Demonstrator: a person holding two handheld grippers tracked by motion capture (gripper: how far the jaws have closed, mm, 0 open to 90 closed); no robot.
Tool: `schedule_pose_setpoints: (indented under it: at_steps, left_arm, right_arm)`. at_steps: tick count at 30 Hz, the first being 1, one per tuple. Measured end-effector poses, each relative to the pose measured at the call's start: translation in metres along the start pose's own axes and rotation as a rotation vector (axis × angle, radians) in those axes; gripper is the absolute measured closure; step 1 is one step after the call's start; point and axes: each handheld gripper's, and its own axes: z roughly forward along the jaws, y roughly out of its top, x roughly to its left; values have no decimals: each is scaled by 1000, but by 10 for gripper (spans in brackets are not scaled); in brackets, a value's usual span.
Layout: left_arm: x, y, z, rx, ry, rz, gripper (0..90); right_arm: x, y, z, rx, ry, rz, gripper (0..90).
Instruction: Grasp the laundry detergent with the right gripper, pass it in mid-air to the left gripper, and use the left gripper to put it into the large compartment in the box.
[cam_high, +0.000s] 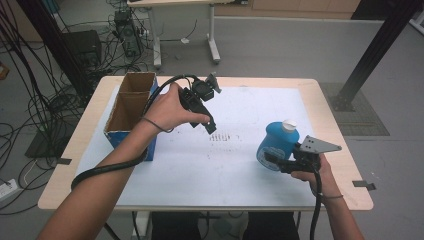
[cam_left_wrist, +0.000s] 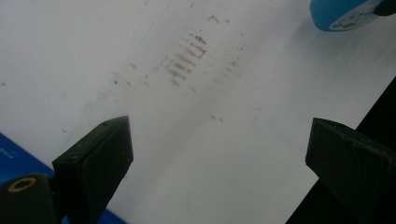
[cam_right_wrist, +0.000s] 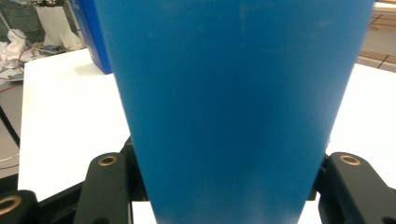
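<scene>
High view, left to right: cardboard box (cam_high: 129, 107) at the table's (cam_high: 330, 120) left edge; left gripper (cam_high: 210, 126) raised over the white sheet (cam_high: 200, 165), jaws spread wide, holding nothing, close by the box. Farther right, blue bottle (cam_high: 278, 145) with a white cap, clamped at its lower body by the right gripper (cam_high: 272, 161), near the sheet's right edge. Right gripper view: bottle (cam_right_wrist: 233, 102) wedged between both jaws.
</scene>
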Motion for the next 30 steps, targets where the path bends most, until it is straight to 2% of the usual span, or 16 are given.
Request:
schedule_pose_setpoints:
  at_steps: [2, 6, 8, 14, 15, 16, 19, 22, 25, 30]
  left_arm:
    - [-3, -1, -3, -3, -8, 31, 80]
    - [-12, -2, -8, -6, -13, 82, 79]
    - [-13, -2, -8, -5, -14, 88, 80]
    - [-25, 0, -18, 2, -16, 163, 81]
    - [-25, 0, -18, 2, -16, 163, 80]
    - [-27, 0, -19, 3, -16, 177, 80]
    - [-32, -1, -24, 2, -24, 220, 78]
    - [-35, -1, -26, 6, -21, 234, 78]
    - [-43, -1, -30, 25, -18, 276, 79]
    - [-48, 0, -34, 38, -24, 314, 79]
  right_arm:
    - [-2, 1, 1, -1, 16, 9, 417]
    - [-4, 5, 3, -1, 29, -5, 417]
    - [-5, 7, 5, -5, 42, -5, 417]
    - [-10, 16, 11, -1, 96, -36, 417]
    - [-10, 16, 11, -1, 96, -36, 417]
    - [-11, 21, 16, 10, 128, -57, 417]
    - [-12, 24, 22, 15, 155, -72, 417]
    - [-13, 26, 28, 20, 190, -87, 417]
    - [-13, 29, 33, 25, 216, -100, 417]
    - [-12, 33, 45, 33, 272, -125, 417]
